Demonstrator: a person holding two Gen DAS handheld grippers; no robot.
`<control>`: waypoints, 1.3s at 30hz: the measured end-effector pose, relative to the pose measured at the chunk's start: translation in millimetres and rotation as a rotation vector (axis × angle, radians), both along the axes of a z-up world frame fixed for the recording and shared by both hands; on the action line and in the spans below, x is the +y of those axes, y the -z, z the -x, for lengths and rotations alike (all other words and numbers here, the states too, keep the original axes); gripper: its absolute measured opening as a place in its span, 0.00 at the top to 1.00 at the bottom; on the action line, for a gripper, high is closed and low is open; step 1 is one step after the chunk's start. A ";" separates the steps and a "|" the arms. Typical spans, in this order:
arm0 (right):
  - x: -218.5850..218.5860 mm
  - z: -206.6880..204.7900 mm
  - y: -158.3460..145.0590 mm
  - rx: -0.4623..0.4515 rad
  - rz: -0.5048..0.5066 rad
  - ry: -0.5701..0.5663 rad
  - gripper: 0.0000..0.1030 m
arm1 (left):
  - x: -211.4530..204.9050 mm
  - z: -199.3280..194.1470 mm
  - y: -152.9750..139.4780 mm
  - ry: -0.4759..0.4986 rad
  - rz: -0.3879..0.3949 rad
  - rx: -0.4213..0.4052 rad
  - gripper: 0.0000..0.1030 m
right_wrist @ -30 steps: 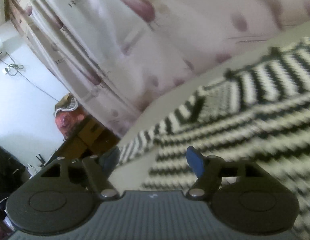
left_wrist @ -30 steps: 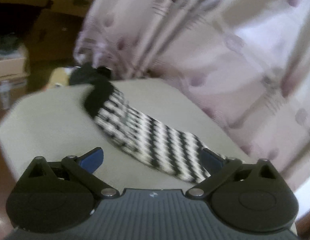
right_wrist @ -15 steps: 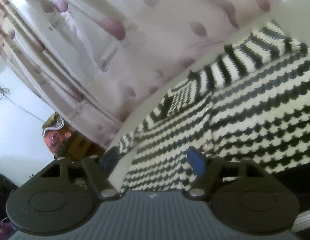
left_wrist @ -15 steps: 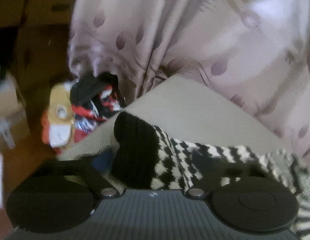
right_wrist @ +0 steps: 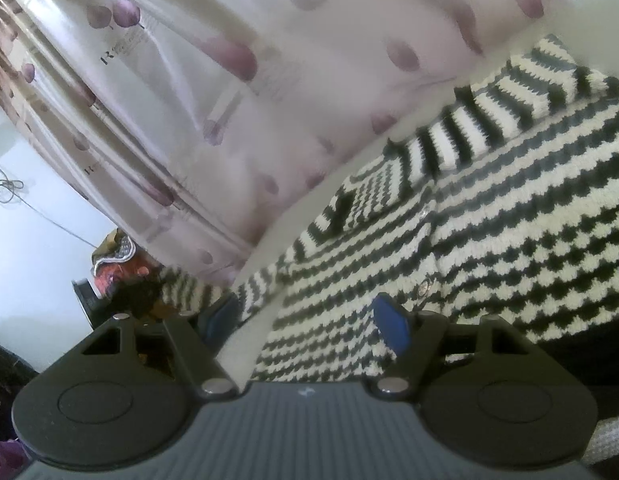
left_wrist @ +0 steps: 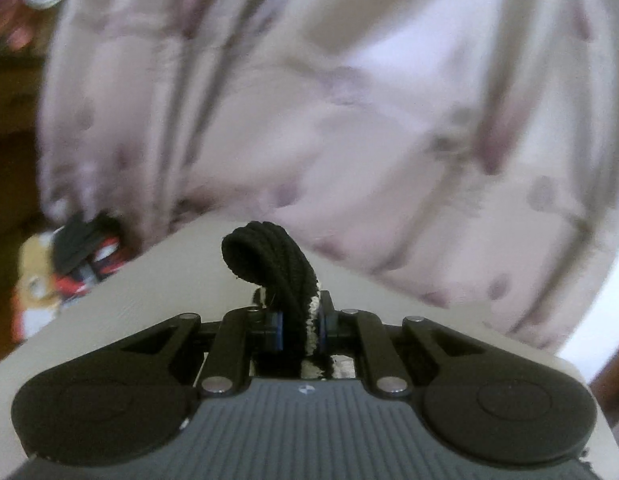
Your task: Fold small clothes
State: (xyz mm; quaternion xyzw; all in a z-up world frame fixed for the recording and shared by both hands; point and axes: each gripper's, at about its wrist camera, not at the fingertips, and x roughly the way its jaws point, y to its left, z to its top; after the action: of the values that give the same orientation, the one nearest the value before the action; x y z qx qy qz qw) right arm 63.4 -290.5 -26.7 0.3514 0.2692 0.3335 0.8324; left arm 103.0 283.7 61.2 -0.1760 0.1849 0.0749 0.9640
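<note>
The left gripper [left_wrist: 299,330] pinches the black ribbed cuff [left_wrist: 271,264] of the striped sweater [right_wrist: 489,232], which lies spread on the pale table [left_wrist: 157,292] before the curtain [right_wrist: 229,80], while the right gripper [right_wrist: 305,320] hovers over it, jaws spread.

black-and-white zigzag sweater [right_wrist: 509,216], black cuff [left_wrist: 269,264]

A: Left gripper [left_wrist: 300,330], what is ahead?
B: Black cuff [left_wrist: 271,266] pinched between the jaws blocks 12 o'clock. Bare table [left_wrist: 157,280] at 10; curtain [left_wrist: 329,100] walls 11 to 2.
A: Right gripper [right_wrist: 307,322]?
B: Jaws apart. Striped sweater [right_wrist: 489,224] covers 12 to 3. Bare strip at 11, curtain beyond.
</note>
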 end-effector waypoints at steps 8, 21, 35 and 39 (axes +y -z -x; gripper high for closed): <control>-28.6 7.3 11.2 -0.003 -0.059 0.033 0.27 | -138.4 -86.2 4.3 0.217 0.032 -0.033 0.85; -104.2 -8.0 27.5 -0.002 -0.106 0.162 0.27 | -344.4 -182.4 60.9 0.574 -0.010 0.014 0.85; -106.4 -80.5 -3.4 -0.034 0.073 0.134 0.25 | -333.5 -145.4 62.5 0.566 0.052 -0.089 0.01; -97.3 -130.8 -20.5 -0.061 0.188 0.156 0.25 | -295.1 -101.9 73.5 0.389 -0.116 -0.117 0.01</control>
State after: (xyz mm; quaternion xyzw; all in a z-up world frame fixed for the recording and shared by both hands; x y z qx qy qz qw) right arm 194.2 -387.8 -6.2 0.2814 0.2457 0.2515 0.8929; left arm 204.8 -11.4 -12.3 -0.0852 0.1543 -0.1125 0.9779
